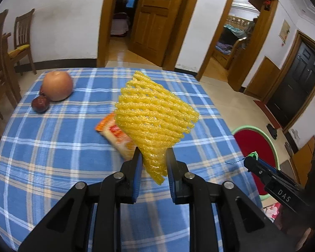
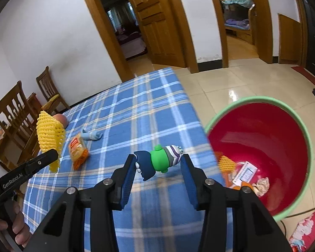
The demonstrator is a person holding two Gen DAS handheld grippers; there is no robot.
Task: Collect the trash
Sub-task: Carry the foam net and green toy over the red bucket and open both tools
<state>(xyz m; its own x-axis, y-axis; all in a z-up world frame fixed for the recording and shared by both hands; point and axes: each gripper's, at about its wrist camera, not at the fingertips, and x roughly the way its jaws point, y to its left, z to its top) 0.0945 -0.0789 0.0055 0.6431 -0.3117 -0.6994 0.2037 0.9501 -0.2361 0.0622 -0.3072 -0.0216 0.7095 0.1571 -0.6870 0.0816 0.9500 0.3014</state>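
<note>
My left gripper (image 1: 153, 157) is shut on the lower end of a yellow foam fruit net (image 1: 155, 113) and holds it above the blue plaid table (image 1: 52, 147). An orange snack wrapper (image 1: 113, 134) lies on the cloth under the net. My right gripper (image 2: 158, 163) is shut on a small toy figure (image 2: 159, 160) in green, navy and stripes, near the table's right edge. Beside that edge a red bucket with a green rim (image 2: 220, 113) stands on the floor with several bits of trash inside. The right wrist view shows the left gripper (image 2: 54, 157) with the net (image 2: 49, 134) at far left.
An apple (image 1: 57, 86) and a dark red fruit (image 1: 40, 104) sit at the table's far left. A light blue scrap (image 2: 92, 135) lies near the wrapper (image 2: 78, 151). Wooden chairs (image 2: 12, 113) stand to the left. A hand (image 2: 16, 231) grips the left tool. Open doorways lie beyond the table.
</note>
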